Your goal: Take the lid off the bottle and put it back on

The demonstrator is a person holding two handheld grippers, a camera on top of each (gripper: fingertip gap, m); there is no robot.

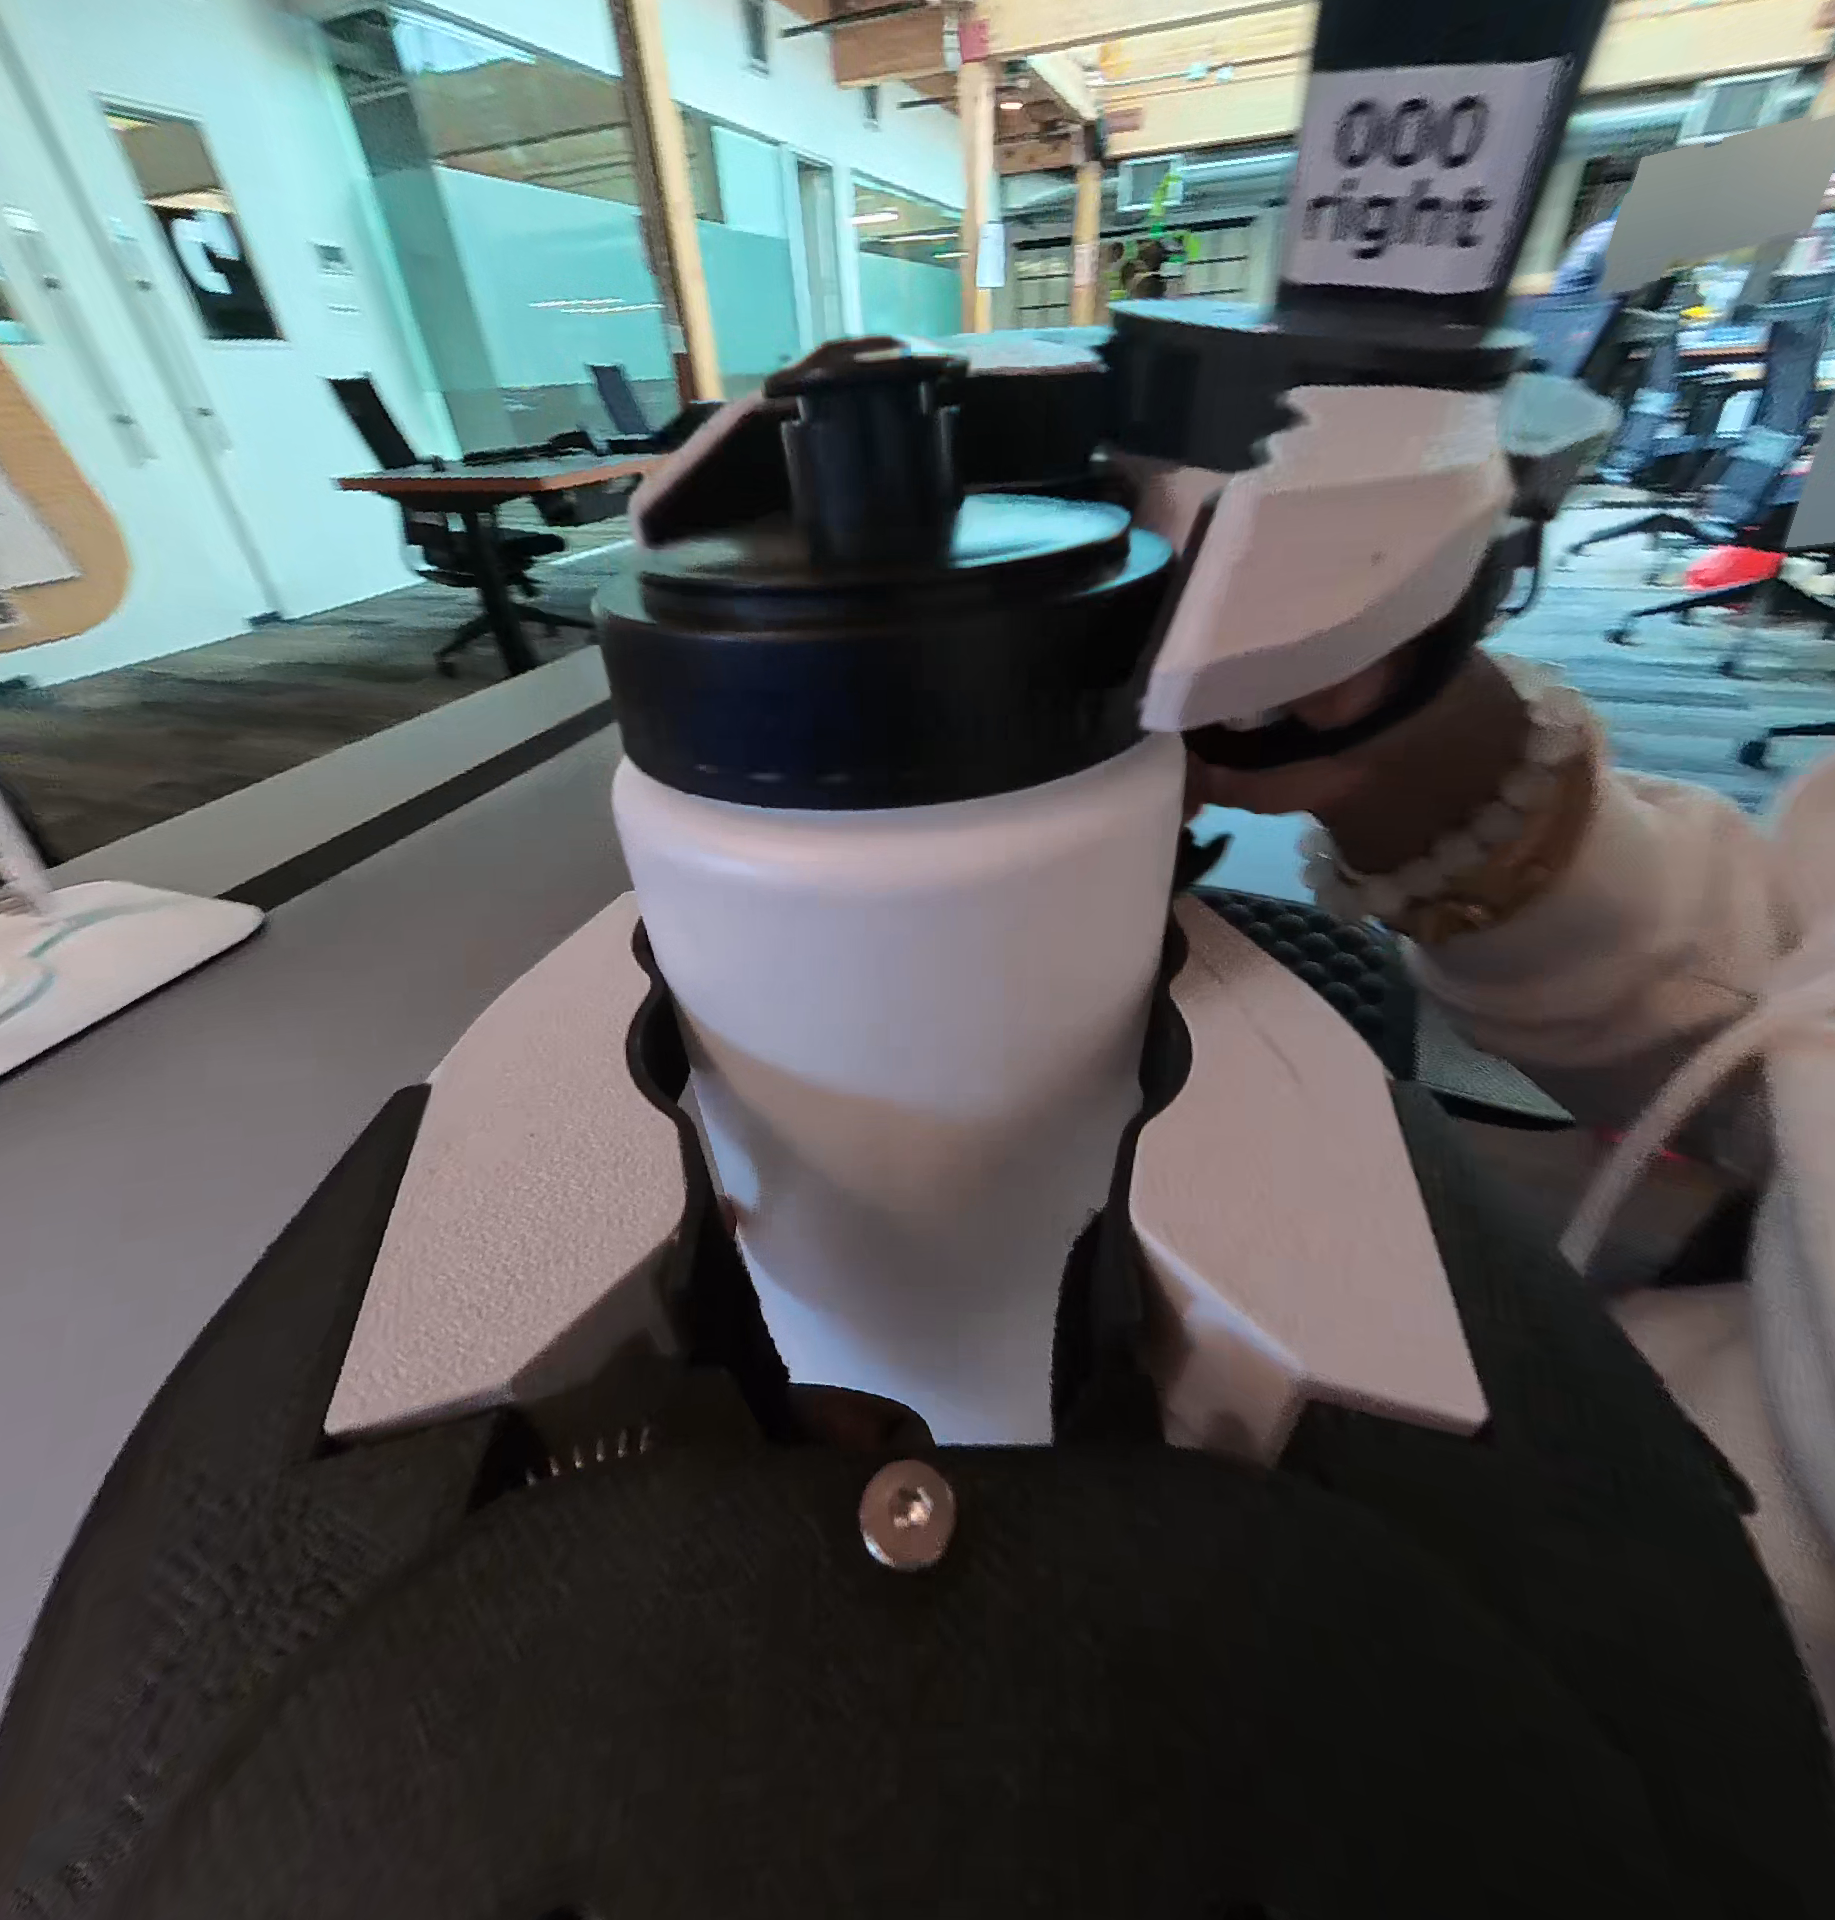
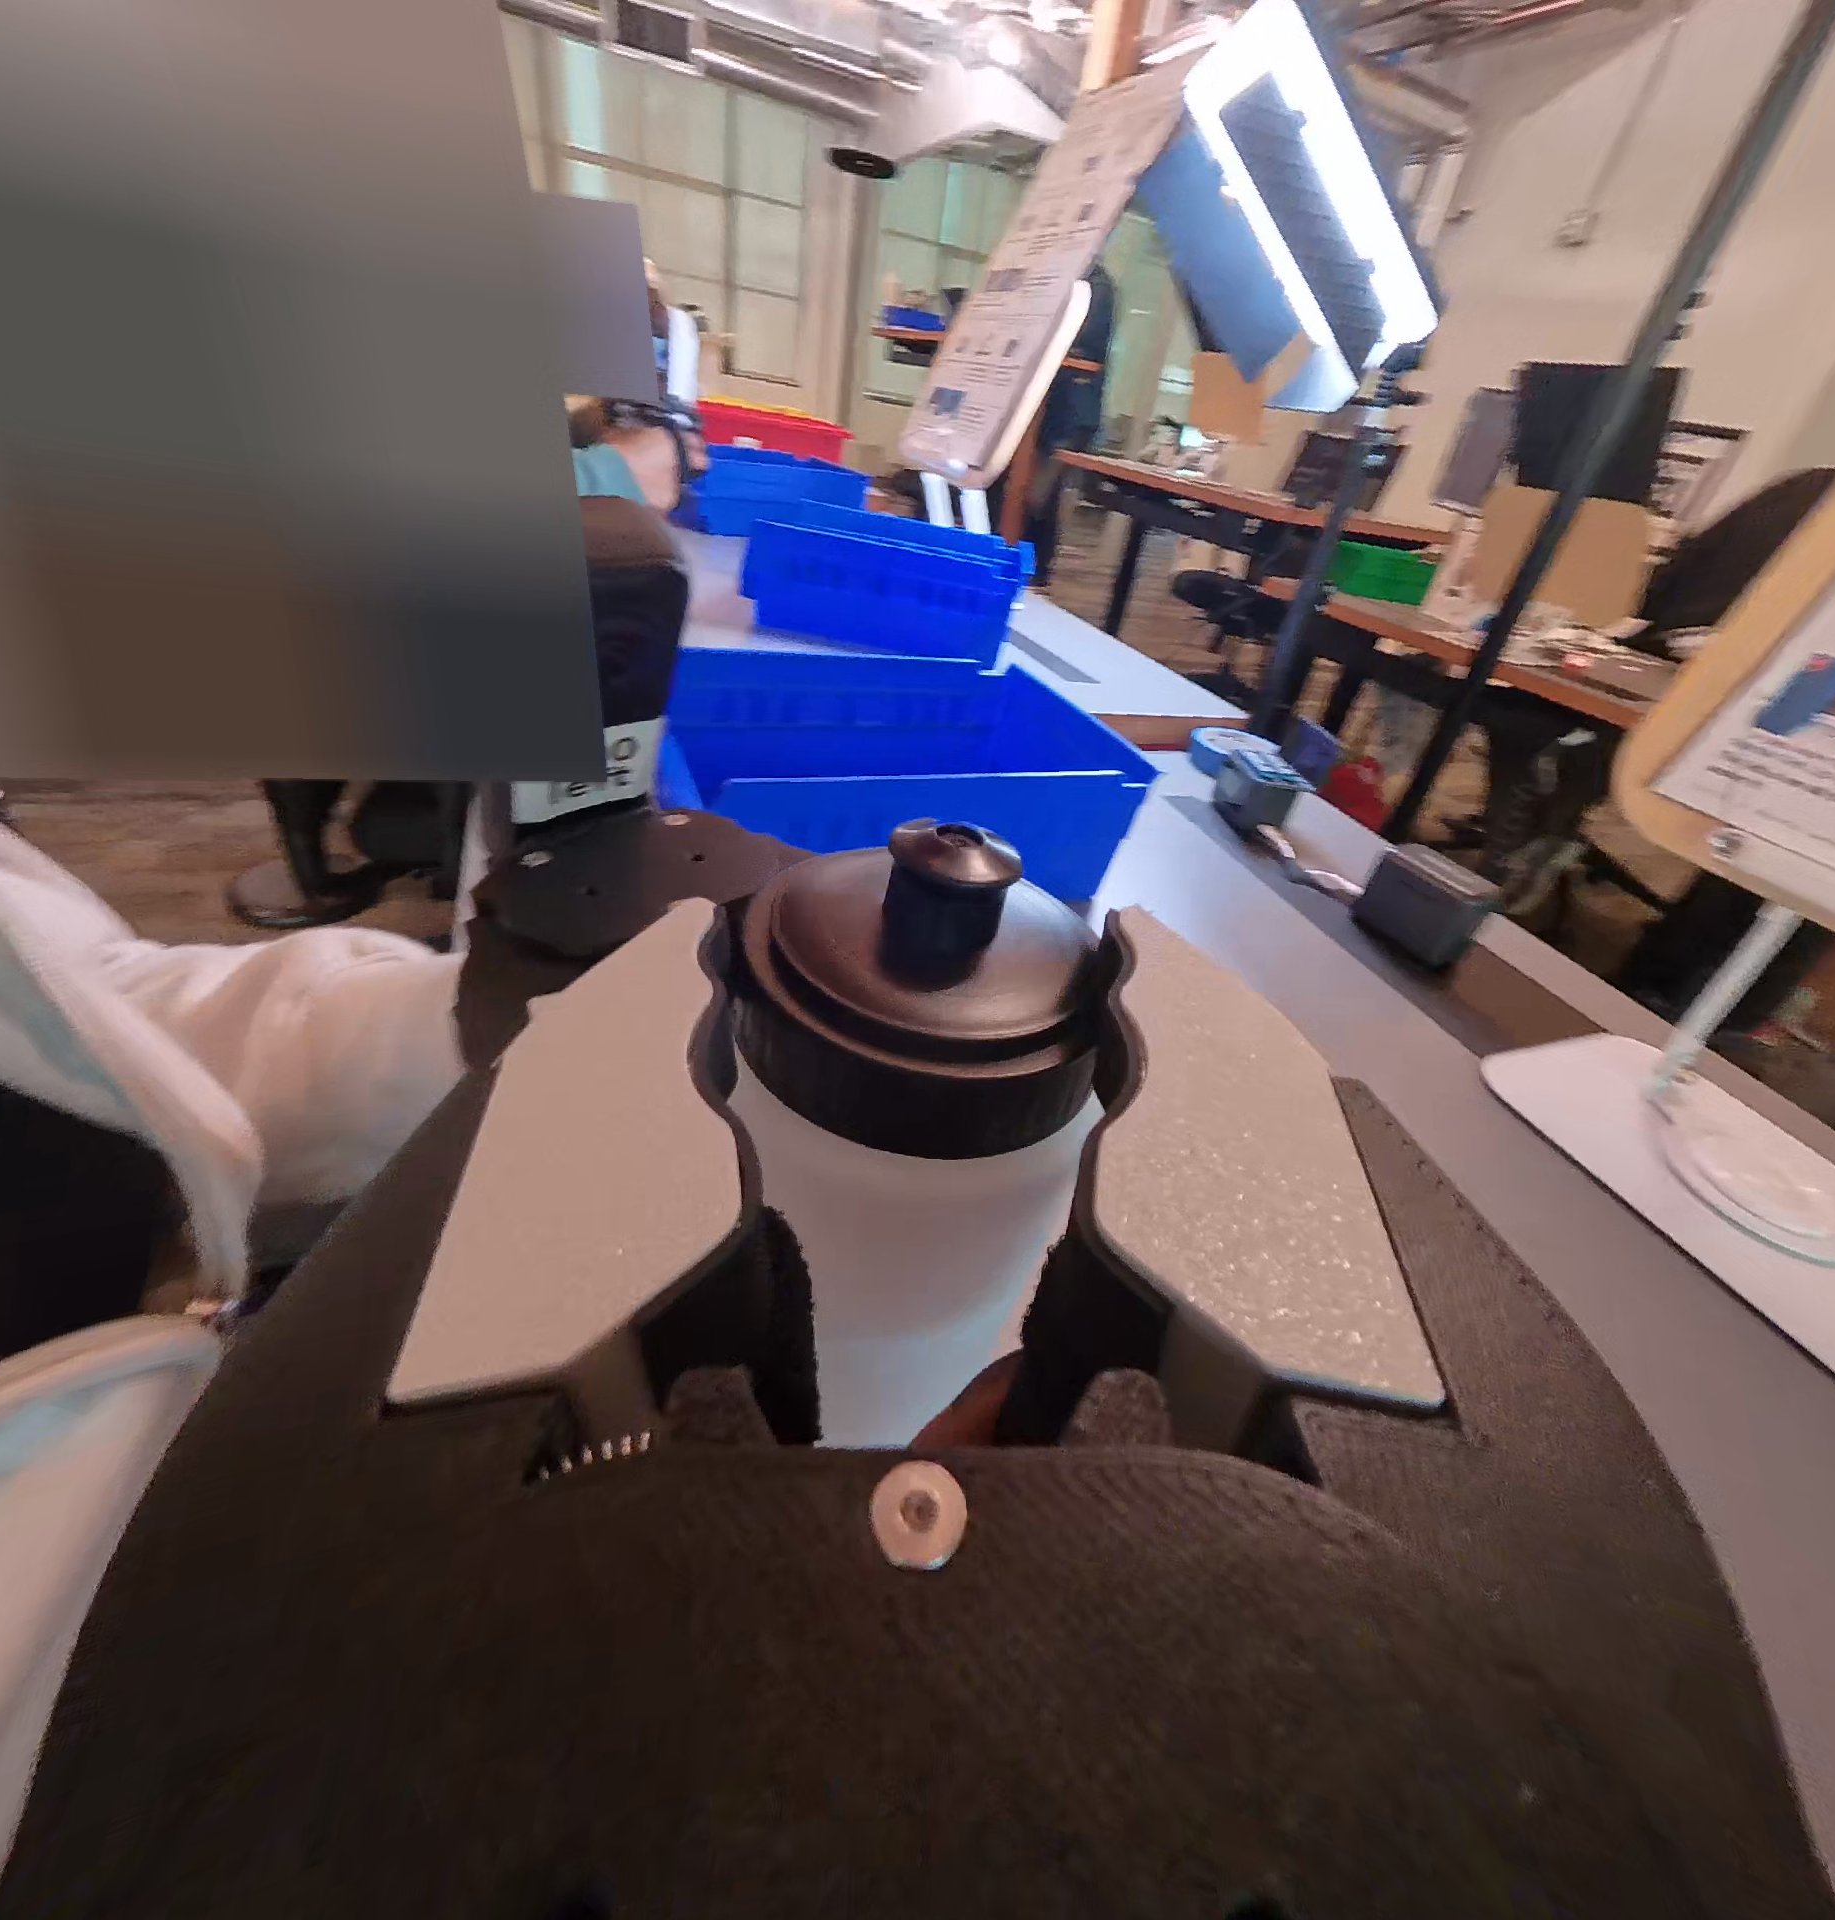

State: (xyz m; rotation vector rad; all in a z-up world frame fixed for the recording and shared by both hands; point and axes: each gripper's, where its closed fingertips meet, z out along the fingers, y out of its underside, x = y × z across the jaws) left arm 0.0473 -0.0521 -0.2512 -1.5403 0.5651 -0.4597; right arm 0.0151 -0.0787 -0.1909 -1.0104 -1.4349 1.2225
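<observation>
A white bottle (image 1: 892,935) with a black screw lid (image 1: 882,675) stands upright between my left gripper's (image 1: 913,914) fingers, which are shut on its body. The lid sits on the bottle and has a spout on top. My right gripper comes in from the right, with one white finger (image 1: 1328,561) against the lid's side. In the right wrist view my right gripper (image 2: 913,935) is shut on the lid (image 2: 913,1049), one finger on each side, above the bottle's white body (image 2: 923,1247). The left gripper's black body (image 2: 622,873) shows just behind.
The grey table (image 2: 1515,1351) carries blue bins (image 2: 892,727) behind the bottle, small grey boxes (image 2: 1422,904) and a white stand base (image 2: 1671,1122), which also shows in the left wrist view (image 1: 82,966). A person's light sleeve (image 1: 1619,935) is at the right. About 6 cm separates my left fingertips from my right.
</observation>
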